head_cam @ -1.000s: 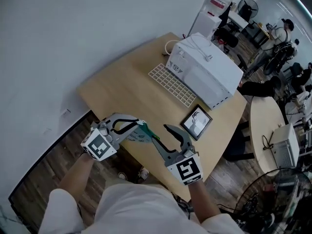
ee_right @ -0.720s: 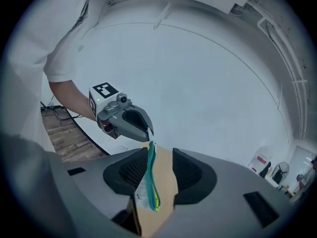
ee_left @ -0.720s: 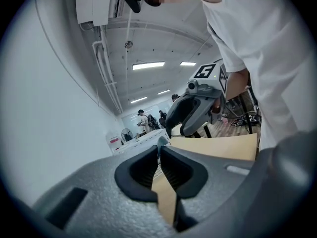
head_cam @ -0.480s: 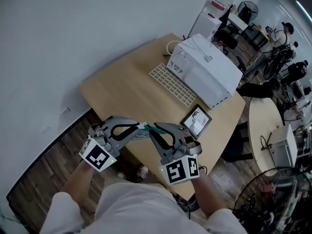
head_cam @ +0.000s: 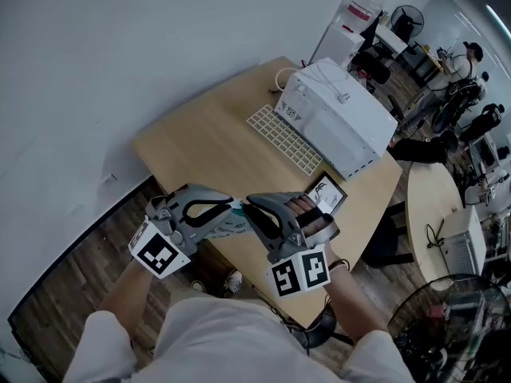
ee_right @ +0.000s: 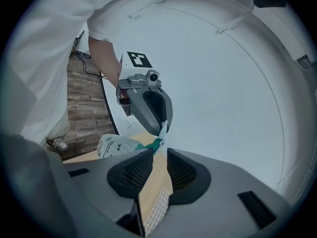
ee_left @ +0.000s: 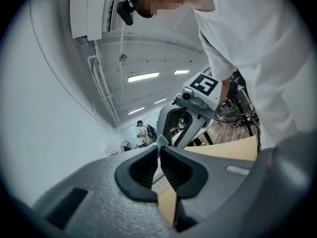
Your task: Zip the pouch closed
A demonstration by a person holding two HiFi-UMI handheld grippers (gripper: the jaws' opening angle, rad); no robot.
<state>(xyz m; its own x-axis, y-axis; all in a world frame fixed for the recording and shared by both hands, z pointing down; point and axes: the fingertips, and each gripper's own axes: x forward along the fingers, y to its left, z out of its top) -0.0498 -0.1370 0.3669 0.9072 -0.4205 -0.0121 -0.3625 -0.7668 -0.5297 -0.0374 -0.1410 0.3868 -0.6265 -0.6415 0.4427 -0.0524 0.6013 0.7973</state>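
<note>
A white printed pouch (head_cam: 227, 227) with a teal zip edge hangs over the near edge of the wooden table (head_cam: 200, 142). My left gripper (head_cam: 235, 207) is shut on the pouch's top corner (ee_left: 160, 142), a thin teal and white edge between its pads. My right gripper (head_cam: 249, 206) faces it tip to tip. In the right gripper view the teal zip end (ee_right: 157, 144) lies at the tip of my right gripper (ee_right: 159, 152). These jaws have just been closing, and a narrow gap still shows between the pads. The pouch body (ee_right: 115, 145) sags below the left gripper (ee_right: 148, 103).
A white box-shaped appliance (head_cam: 339, 118) stands at the table's far side, with a white grid rack (head_cam: 283, 138) before it and a small framed picture (head_cam: 323, 198) close to my right hand. A round table (head_cam: 435, 206) and people sit at the right.
My right gripper has rolled over, its marker cube now facing the camera, and its tips have drawn up to the left gripper's. Both hands have risen slightly with the pouch.
</note>
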